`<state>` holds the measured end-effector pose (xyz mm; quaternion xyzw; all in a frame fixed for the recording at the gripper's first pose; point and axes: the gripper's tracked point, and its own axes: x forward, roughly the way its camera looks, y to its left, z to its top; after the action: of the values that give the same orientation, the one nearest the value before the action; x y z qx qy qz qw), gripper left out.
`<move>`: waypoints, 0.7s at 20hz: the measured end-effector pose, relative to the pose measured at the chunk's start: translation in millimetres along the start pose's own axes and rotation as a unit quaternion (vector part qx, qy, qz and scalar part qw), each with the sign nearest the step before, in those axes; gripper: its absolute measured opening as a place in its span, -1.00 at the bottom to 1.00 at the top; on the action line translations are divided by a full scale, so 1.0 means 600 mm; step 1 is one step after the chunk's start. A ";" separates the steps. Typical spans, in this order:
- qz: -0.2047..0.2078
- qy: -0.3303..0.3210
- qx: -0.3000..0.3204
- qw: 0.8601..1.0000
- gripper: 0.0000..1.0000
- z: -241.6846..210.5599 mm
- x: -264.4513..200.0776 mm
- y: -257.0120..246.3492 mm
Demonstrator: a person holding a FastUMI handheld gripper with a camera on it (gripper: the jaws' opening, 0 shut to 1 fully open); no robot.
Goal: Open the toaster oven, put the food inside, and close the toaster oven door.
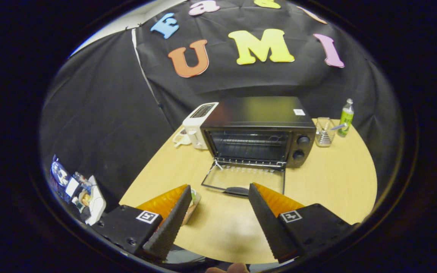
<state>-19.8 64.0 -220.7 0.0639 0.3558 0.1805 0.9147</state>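
Note:
A black toaster oven (258,131) stands at the back of the wooden table (328,182). Its glass door (243,181) lies folded down flat toward me, and the rack inside shows with nothing on it that I can make out. My gripper (219,189) is open above the table, its fingertips just short of the door's front handle. A small plate with food (192,203) sits on the table partly hidden behind the left finger (171,222).
A white slot toaster (197,125) stands against the oven's left side, with a white cup (180,138) by it. To the oven's right are a clear glass holder (324,132) and a green bottle (346,118). Clutter (76,187) sits off the table's left.

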 end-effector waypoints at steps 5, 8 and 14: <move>0.069 0.084 0.032 0.994 1.00 -0.073 0.046 0.071; 0.097 0.144 0.064 0.983 1.00 -0.119 0.087 0.097; 0.116 0.228 0.120 0.959 1.00 -0.186 0.157 0.127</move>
<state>-52.3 169.0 -343.5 0.1713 0.5641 0.2506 0.7679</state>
